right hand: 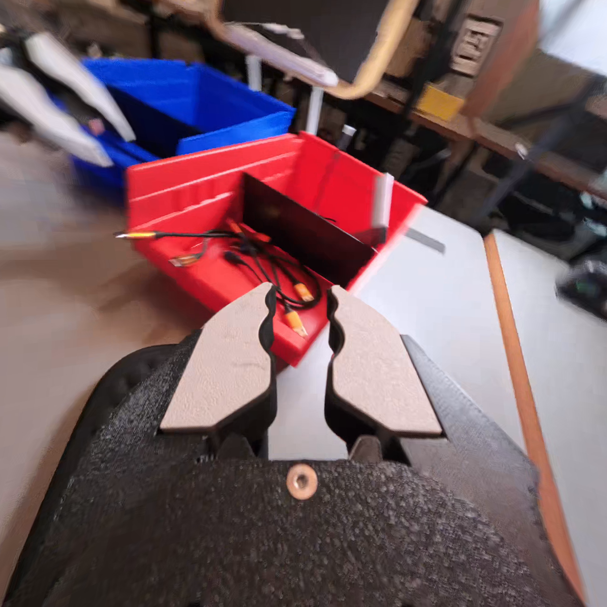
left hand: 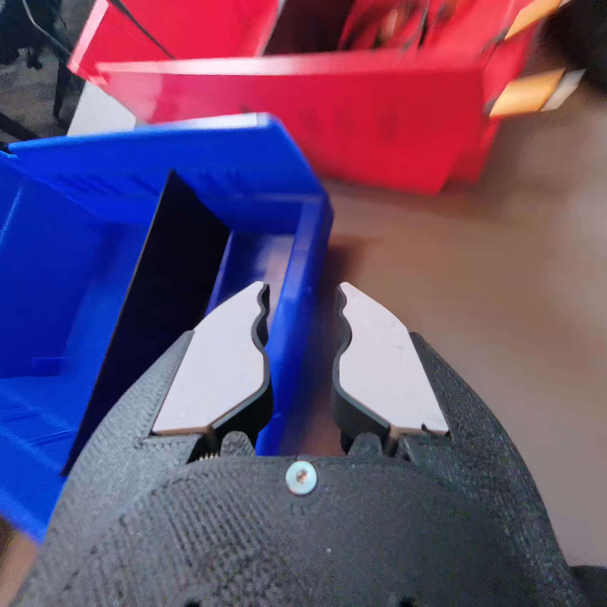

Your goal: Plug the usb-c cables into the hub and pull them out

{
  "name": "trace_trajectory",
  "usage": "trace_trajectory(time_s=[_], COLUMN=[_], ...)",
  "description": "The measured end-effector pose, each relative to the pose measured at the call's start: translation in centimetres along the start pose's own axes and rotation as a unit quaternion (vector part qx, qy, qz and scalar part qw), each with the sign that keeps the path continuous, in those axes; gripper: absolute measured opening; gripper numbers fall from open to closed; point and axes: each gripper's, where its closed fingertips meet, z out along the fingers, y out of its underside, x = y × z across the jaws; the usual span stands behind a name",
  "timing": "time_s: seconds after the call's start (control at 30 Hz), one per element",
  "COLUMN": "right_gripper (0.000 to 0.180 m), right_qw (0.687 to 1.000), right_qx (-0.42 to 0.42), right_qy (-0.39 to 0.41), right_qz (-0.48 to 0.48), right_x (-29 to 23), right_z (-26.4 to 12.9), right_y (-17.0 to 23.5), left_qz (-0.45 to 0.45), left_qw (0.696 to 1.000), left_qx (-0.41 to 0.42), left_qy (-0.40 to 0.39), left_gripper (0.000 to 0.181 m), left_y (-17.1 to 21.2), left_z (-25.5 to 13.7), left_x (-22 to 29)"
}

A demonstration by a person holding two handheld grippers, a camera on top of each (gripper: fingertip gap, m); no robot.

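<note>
Inside the red bin (right hand: 210,203), in front of its black divider (right hand: 305,230), lie the tangled black usb-c cables (right hand: 262,259) with orange plugs. The right tongs (right hand: 300,303) hover just before that bin's near corner, parted and holding nothing. Left of the red bin stands a blue bin (left hand: 98,262); the left tongs (left hand: 303,305) straddle its right wall, apart, not gripping. Both bins sit on the bench (right hand: 427,312).

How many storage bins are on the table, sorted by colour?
Red bin: 1
Blue bin: 1
Total: 2
</note>
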Motion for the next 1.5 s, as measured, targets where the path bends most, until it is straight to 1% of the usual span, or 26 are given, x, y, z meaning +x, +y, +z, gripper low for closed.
trace_trajectory(time_s=[0.07,0.1,0.17,0.23,0.3,0.4,0.5,0.57,0.67,0.73,0.8,0.87,1.0,1.1,1.2,1.27,1.33,1.4,1.5], right_gripper=[0.034,0.038,0.043,0.045,0.045,0.042,0.032,0.018,0.012,0.011,0.008,0.008,0.009,0.01,0.011,0.012,0.013,0.014,0.013], right_qw=[0.996,0.993,0.989,0.986,0.983,0.982,0.983,0.985,0.987,0.986,0.985,0.985,0.986,0.986,0.986,0.986,0.985,0.983,0.98], right_qx=[0.002,-0.003,-0.018,-0.04,-0.05,-0.066,-0.063,-0.057,-0.058,-0.053,-0.035,-0.015,0.029,0.075,0.118,0.143,0.164,0.179,0.19], right_qy=[0.034,0.037,0.035,0.032,0.023,0.024,0.036,0.064,0.089,0.097,0.112,0.119,0.129,0.122,0.099,0.072,0.041,0.007,-0.042], right_qz=[0.087,0.116,0.146,0.159,0.178,0.173,0.17,0.148,0.121,0.123,0.124,0.124,0.104,0.082,0.058,0.049,0.039,0.032,0.032], right_x=[2.2,2.5,2.5,2.4,2.0,1.9,2.1,2.6,2.8,2.9,3.3,3.3,3.0,1.9,-0.8,-3.5,-6.8,-10.5,-16.0], right_z=[-0.1,0.4,2.1,4.2,5.9,7.2,7.4,7.1,6.6,6.1,5.3,4.4,2.9,2.2,2.4,3.1,4.1,5.6,8.6], right_y=[2.0,2.9,4.2,4.9,5.0,5.1,5.0,5.0,5.1,4.8,3.9,2.5,-1.8,-6.9,-12.3,-15.5,-18.2,-20.5,-22.7], left_qz=[-0.102,-0.152,-0.243,-0.309,-0.346,-0.359,-0.36,-0.353,-0.338,-0.32,-0.303,-0.298,-0.273,-0.262,-0.267,-0.276,-0.289,-0.299,-0.313], left_qw=[0.991,0.98,0.953,0.928,0.917,0.916,0.917,0.919,0.923,0.929,0.934,0.933,0.929,0.919,0.901,0.887,0.871,0.855,0.833], left_qx=[0.076,0.108,0.154,0.177,0.178,0.176,0.167,0.163,0.16,0.156,0.155,0.169,0.207,0.241,0.268,0.285,0.298,0.298,0.281], left_qy=[0.042,0.065,0.093,0.109,0.089,0.026,-0.033,-0.069,-0.091,-0.103,-0.108,-0.11,-0.137,-0.171,-0.212,-0.236,-0.264,-0.301,-0.358], left_gripper=[0.039,0.04,0.042,0.047,0.06,0.054,0.048,0.045,0.039,0.033,0.03,0.029,0.025,0.022,0.02,0.019,0.018,0.015,0.014], left_y=[-2.5,-3.7,-5.7,-7.1,-7.6,-7.6,-7.5,-7.4,-7.6,-7.8,-8.3,-9.2,-11.7,-13.2,-13.1,-12.0,-10.1,-7.4,-2.7], left_z=[-0.9,-1.0,-0.3,1.3,3.5,5.9,6.9,7.1,7.0,6.9,6.5,5.7,1.9,-2.7,-8.1,-12.1,-16.1,-20.0,-25.1], left_x=[2.2,3.3,5.0,6.2,6.6,6.0,4.8,4.1,3.7,3.7,3.8,3.7,2.3,0.7,-1.1,-2.3,-3.4,-4.3,-5.2])
